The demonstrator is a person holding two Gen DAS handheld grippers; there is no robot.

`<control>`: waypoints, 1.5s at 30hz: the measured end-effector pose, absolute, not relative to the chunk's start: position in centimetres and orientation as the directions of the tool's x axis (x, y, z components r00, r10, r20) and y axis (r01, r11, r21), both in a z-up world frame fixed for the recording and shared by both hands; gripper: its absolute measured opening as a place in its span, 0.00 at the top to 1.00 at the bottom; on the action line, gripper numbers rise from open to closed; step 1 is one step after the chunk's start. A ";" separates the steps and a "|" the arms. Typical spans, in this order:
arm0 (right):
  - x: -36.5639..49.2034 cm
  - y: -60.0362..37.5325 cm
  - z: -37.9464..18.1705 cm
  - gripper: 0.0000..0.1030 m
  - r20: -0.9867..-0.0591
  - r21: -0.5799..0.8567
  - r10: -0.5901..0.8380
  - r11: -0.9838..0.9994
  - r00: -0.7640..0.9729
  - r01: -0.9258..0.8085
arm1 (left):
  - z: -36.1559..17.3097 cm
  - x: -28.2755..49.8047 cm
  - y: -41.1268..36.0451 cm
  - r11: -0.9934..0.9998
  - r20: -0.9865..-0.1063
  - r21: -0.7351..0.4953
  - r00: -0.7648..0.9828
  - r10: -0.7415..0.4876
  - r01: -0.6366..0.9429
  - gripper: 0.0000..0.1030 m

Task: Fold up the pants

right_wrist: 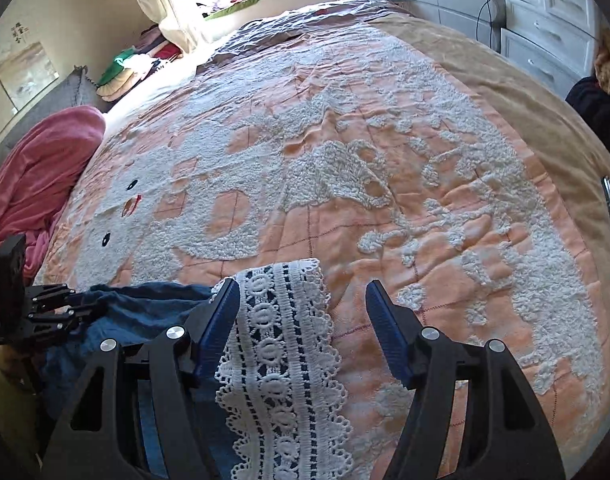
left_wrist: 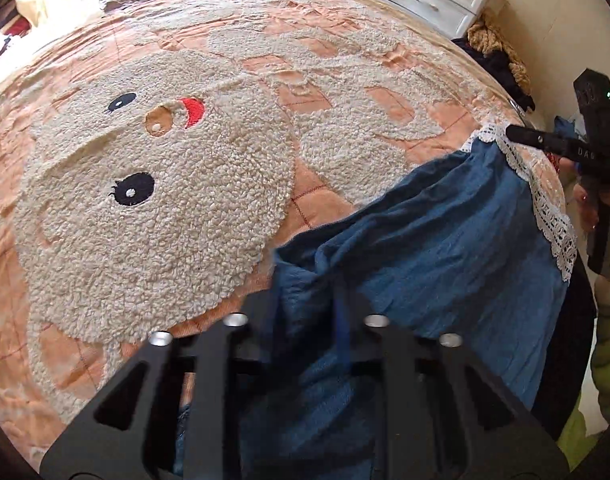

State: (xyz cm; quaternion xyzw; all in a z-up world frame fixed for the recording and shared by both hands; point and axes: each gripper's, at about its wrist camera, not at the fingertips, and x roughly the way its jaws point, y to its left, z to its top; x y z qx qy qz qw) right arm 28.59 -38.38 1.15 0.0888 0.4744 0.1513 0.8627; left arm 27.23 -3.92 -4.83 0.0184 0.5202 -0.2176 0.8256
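Observation:
The blue pants [left_wrist: 445, 232] with a white lace hem [left_wrist: 545, 208] lie at the near edge of the bed. My left gripper [left_wrist: 305, 312] is shut on a bunched fold of the blue cloth. It shows at the left of the right wrist view [right_wrist: 71, 304]. My right gripper [right_wrist: 303, 292] is open, its blue pads either side of the lace hem [right_wrist: 281, 340], which lies flat on the bed between them. The right gripper's tip shows in the left wrist view [left_wrist: 517, 134], at the lace corner.
The bed carries a peach quilt [left_wrist: 313, 200] with a fluffy cream bear face [left_wrist: 153, 208]. A pink blanket [right_wrist: 33, 168] is heaped at the bed's left side. White drawers [right_wrist: 545, 20] stand beyond the far right corner. A dark clothes heap [left_wrist: 501, 64] lies beside the bed.

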 end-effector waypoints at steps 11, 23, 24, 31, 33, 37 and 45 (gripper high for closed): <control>29.3 -37.1 -0.6 0.56 -0.787 0.364 0.436 0.899 0.436 -0.243 | -5.2 28.1 -1.8 0.885 -0.817 -0.354 0.359 -0.451 0.303 0.78; 27.1 -35.6 -0.2 0.78 -0.750 0.312 0.454 0.884 0.480 -0.349 | -4.9 27.4 -2.7 0.881 -0.809 -0.343 0.373 -0.453 0.326 0.96; 26.8 -35.6 0.2 0.78 -0.740 0.297 0.447 0.887 0.503 -0.352 | -4.6 27.2 -2.5 0.884 -0.803 -0.343 0.389 -0.452 0.318 0.96; 25.3 -35.1 4.4 0.80 -0.647 0.120 0.326 0.936 0.689 -0.330 | -2.1 28.5 -3.7 0.914 -0.787 -0.263 0.478 -0.389 0.310 0.96; 26.3 -34.9 4.9 0.80 -0.640 0.079 0.296 0.943 0.709 -0.323 | -2.0 29.2 -4.3 0.927 -0.796 -0.234 0.489 -0.356 0.292 0.97; 29.8 -34.2 2.7 0.79 -0.711 0.033 0.238 0.951 0.662 -0.306 | -3.2 30.5 -5.9 0.949 -0.825 -0.140 0.496 -0.270 0.284 0.97; 32.4 -36.2 -0.8 0.50 -0.780 0.104 0.210 0.972 0.590 -0.208 | -5.3 31.0 -5.2 0.961 -0.834 -0.138 0.495 -0.244 0.240 0.84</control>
